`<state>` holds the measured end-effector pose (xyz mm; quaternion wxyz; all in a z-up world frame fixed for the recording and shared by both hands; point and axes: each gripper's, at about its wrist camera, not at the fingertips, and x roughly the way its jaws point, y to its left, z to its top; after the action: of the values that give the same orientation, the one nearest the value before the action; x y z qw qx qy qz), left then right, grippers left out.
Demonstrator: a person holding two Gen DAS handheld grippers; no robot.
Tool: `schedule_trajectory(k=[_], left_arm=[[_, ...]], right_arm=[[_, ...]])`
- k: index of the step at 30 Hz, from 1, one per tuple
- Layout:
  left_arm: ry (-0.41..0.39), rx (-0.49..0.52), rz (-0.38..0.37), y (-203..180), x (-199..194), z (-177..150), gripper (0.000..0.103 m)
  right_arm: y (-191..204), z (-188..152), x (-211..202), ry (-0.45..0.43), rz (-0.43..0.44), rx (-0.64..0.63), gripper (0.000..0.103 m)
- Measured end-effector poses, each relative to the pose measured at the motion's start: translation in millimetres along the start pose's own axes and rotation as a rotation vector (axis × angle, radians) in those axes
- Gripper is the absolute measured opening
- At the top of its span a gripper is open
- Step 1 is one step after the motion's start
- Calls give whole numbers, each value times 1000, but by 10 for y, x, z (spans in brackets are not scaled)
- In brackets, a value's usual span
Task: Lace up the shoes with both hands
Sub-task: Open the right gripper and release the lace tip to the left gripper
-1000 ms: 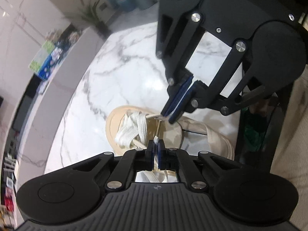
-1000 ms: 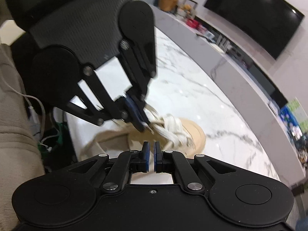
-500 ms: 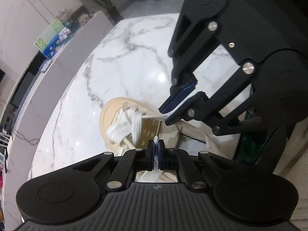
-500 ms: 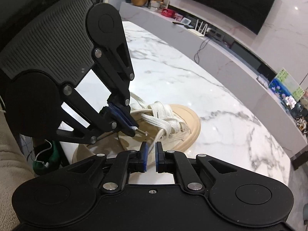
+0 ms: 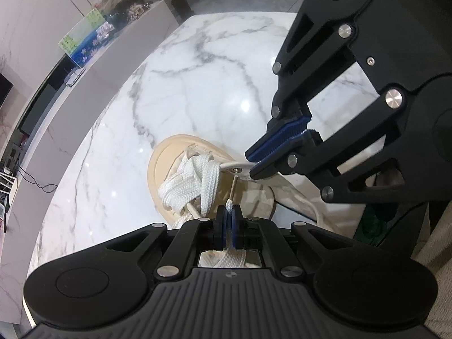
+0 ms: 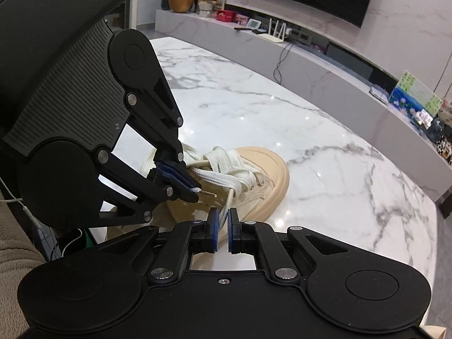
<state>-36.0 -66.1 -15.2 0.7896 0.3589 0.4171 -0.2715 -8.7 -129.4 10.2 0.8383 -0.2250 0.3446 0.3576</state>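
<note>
Since a second ago both of my wrists have rolled, so the marble table sits more level in each view. In the left wrist view, my right gripper has swung from above my left gripper to its upper right, and its pads now reach the lace strand beside the eyelet. In the right wrist view, a thin strand now runs down between my right jaws, where the gap showed nothing before. The beige shoe has slid from above those jaws to above and right of them.
</note>
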Motion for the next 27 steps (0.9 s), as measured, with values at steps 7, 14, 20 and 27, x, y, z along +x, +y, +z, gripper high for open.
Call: schedule_trajectory(k=[7,14,20,27], left_arm=[[49,1,8,8,57,40,3],[72,13,4,4,108,65,3],[70,18,2,-5,109,79,3],[61,26,14,-3,83,102,3]], right_arm=[[9,-49,-39,-8,6,6,3],[0,-80,-46,-15,12,3,4],[1,-93,-65,-20,17,2,4],[18,-97,-79,-27,25,-4,4]])
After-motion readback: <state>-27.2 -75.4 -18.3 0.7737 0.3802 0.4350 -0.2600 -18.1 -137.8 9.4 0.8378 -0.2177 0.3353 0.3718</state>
